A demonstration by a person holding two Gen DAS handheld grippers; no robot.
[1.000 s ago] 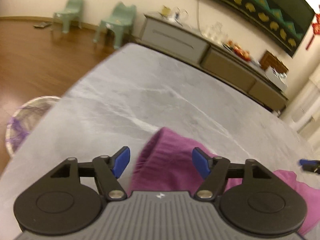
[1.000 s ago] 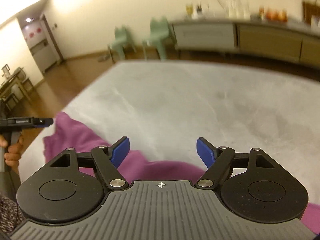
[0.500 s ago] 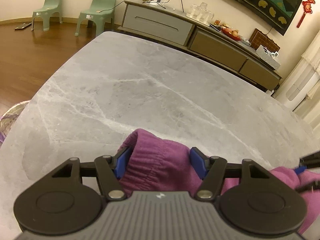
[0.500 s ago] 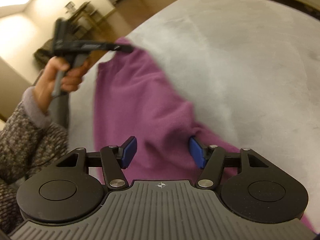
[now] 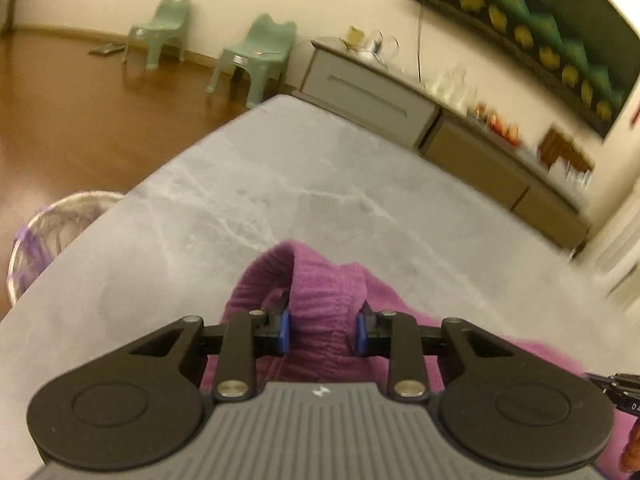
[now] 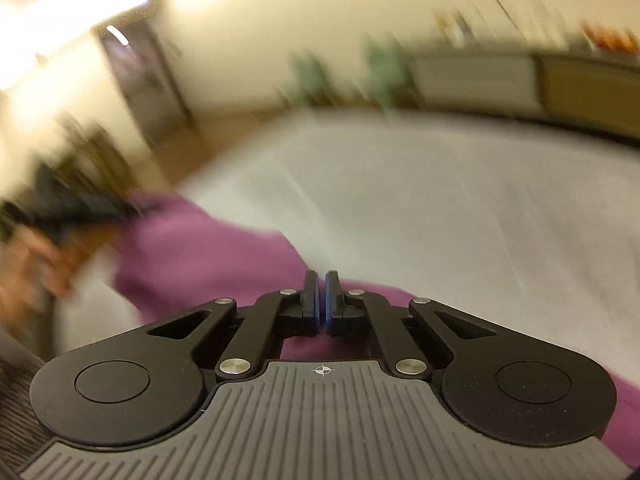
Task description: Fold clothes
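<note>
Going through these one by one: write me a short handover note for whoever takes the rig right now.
Left tongs: just closed on a bunched, ribbed edge of the purple garment; pads press it from both sides.
Right tongs: jaws just closed, nearly touching, over the same garment; whether cloth is pinched between them cannot be told.
The garment lies crumpled at the near edge of the grey marble table.
Done: both grips closed. No fold is visible yet.
Left: probably lift, spread flat, then fold.

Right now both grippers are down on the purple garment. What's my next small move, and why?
Probably lift both ends slightly together. The left gripper has just closed on the bunched ribbed hem of the purple garment; the right gripper has just closed, apparently pinching cloth, over the grey table.
</note>
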